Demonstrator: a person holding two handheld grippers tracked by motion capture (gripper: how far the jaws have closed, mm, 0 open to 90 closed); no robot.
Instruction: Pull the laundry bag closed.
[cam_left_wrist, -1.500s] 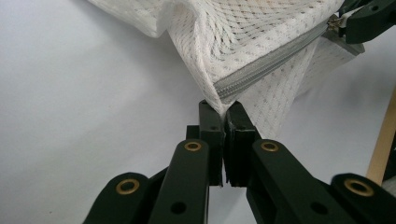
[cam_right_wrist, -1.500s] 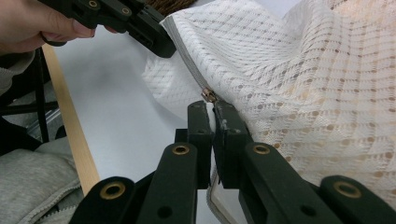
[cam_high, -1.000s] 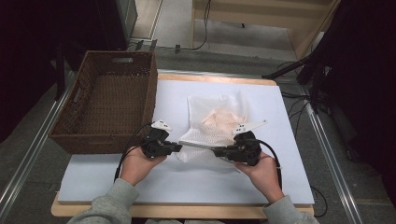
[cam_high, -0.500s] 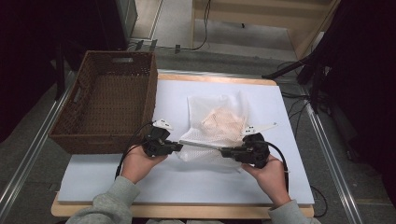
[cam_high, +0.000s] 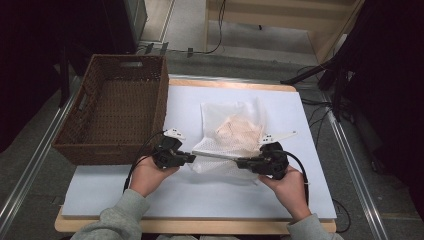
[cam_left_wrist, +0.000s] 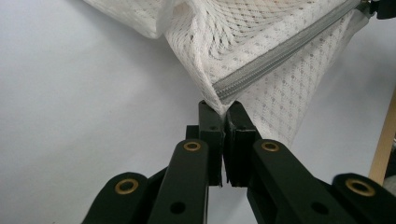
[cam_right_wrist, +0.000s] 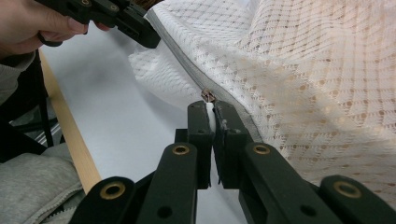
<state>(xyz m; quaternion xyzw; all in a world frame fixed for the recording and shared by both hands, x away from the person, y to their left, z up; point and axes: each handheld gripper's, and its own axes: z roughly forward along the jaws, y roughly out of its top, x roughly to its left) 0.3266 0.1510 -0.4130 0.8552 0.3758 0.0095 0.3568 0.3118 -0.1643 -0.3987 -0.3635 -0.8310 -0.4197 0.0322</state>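
A white mesh bag (cam_high: 231, 131) with a peach garment inside lies on the white tabletop (cam_high: 200, 192). Its grey zipper (cam_high: 215, 156) runs taut along the near edge between both grippers. My left gripper (cam_high: 192, 158) is shut on the bag's corner at the zipper's end (cam_left_wrist: 223, 109). My right gripper (cam_high: 239, 161) is shut on the zipper pull (cam_right_wrist: 208, 96), its jaws pinched on the white tab (cam_right_wrist: 211, 106). The right gripper view also shows the left gripper (cam_right_wrist: 149, 39) at the zipper's far end, held by a hand.
A brown wicker basket (cam_high: 162, 100) stands at the left, hanging partly off the table. The table's wooden front edge (cam_high: 175, 227) runs under the forearms in grey sleeves. Cables and a metal rail lie on the floor to the right.
My right gripper has shifted to the right along the zipper line, and the zipper now looks tauter. The left gripper has barely moved.
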